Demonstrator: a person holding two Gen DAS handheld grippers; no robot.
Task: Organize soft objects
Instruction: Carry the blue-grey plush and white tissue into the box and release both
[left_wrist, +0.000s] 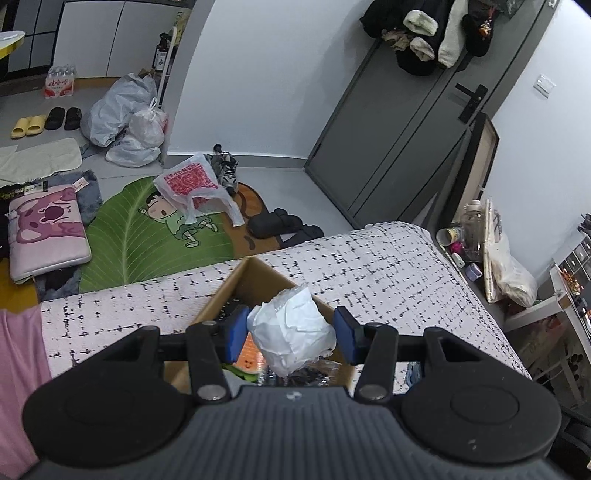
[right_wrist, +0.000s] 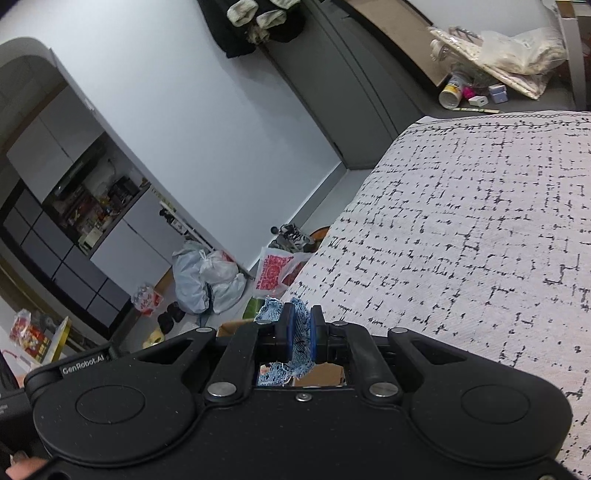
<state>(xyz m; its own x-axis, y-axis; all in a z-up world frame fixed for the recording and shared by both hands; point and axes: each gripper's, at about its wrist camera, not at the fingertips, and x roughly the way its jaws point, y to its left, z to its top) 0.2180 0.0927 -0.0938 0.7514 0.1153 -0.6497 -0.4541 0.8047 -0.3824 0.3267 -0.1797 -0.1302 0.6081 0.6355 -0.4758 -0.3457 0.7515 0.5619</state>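
**Both grippers loaded over the box**

While the left gripper (left_wrist: 291, 334) hangs above the open cardboard box (left_wrist: 221, 295) on the bed (left_wrist: 388, 258), a crumpled white bag (left_wrist: 295, 332) sits between its blue pads (left_wrist: 236, 334). The jaws are spread wide; the near pad seems to touch the bundle, the far one looks just clear, so I cannot tell whether it is loosely gripped or already let go. Directly beneath the fingers the box holds other soft things, among them something orange with a face (left_wrist: 246, 363). Placing the bundle over the opening suggests it is meant to drop in with them.

Clenched tight, the right gripper (right_wrist: 300, 334) pinches a frayed denim scrap (right_wrist: 299, 325), the cloth sticking out ahead of and behind the pads. A sliver of the box shows under its fingers, with the patterned bed cover off to its right. Holding the scrap firmly there likely keeps it ready for the box next.
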